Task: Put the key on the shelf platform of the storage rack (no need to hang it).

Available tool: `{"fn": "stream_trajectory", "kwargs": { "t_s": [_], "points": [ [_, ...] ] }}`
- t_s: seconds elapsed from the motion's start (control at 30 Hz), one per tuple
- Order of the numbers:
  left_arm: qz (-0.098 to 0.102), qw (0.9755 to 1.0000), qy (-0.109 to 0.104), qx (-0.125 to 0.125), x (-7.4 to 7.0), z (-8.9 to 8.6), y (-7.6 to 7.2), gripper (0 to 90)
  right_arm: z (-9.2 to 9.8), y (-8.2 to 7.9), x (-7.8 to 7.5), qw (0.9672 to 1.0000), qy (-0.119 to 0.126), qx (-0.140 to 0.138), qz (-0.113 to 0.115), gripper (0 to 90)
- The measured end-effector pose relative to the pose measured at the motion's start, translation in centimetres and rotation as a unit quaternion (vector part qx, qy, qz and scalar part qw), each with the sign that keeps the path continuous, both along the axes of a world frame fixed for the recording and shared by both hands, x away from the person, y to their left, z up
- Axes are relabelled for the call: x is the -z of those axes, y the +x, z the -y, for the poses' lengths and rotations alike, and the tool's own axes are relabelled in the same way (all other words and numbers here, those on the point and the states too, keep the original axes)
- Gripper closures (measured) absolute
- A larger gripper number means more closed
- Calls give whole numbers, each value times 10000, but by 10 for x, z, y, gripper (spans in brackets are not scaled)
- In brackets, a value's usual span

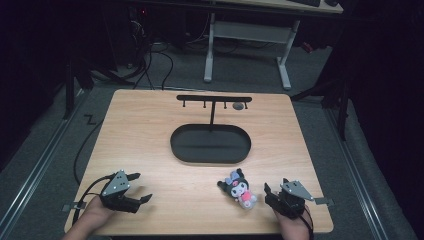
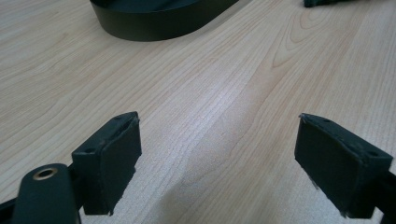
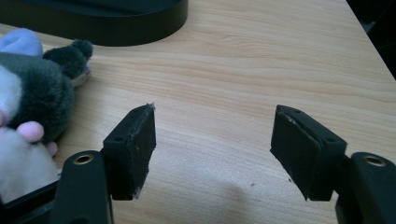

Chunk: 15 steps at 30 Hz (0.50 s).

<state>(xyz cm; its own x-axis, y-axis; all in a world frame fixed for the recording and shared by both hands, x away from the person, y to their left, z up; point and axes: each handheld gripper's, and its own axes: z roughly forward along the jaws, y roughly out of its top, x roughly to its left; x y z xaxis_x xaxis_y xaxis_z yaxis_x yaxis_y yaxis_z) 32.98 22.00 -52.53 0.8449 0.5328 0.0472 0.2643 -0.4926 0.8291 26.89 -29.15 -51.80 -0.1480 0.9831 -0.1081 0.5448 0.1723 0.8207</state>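
At the left of the high view, the left gripper [image 1: 131, 187] rests near the front left corner of the counter [image 1: 150, 130], its jaws spread wide with nothing between them; in the left gripper view only bare wood lies between the two pads, with the rim of the black oval tray [image 2: 159, 21] farther off. The tray [image 1: 210, 143] sits mid-counter, and a black hook stand [image 1: 214, 100] rises from its far side.

Right of centre, in front of the tray, lies the plush doll [image 1: 239, 189], dark-hooded with a pink body. Its long axis runs on a slant, head toward the tray and to the left, feet toward the front edge and to the right.

Farther right, the right gripper [image 1: 272, 196] sits just beside the doll's feet, its jaws moderately wide and empty. In the right gripper view the doll [image 3: 28, 116] lies to the left of the jaws, outside the left pad, not between them. The right gripper is by far the nearer one, so a pick-up would likely call for it to shift toward the doll and bring the jaws across its body.
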Motion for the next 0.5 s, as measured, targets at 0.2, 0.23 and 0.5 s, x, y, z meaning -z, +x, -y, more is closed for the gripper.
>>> {"fn": "stream_trajectory", "kwargs": {
  "t_s": [0.2,0.23,0.5],
  "points": [
    [1,10000,-2,-2,0,0,0,155,-2,0,-4,10000,75,19,-32,323],
    [-1,10000,-3,-3,0,0,0,155,-2,0,-4,10000,78,21,-45,324],
    [-7,10000,-17,-1,0,0,0,155,-1,1,-5,9994,183,58,-272,316]
  ]
}}
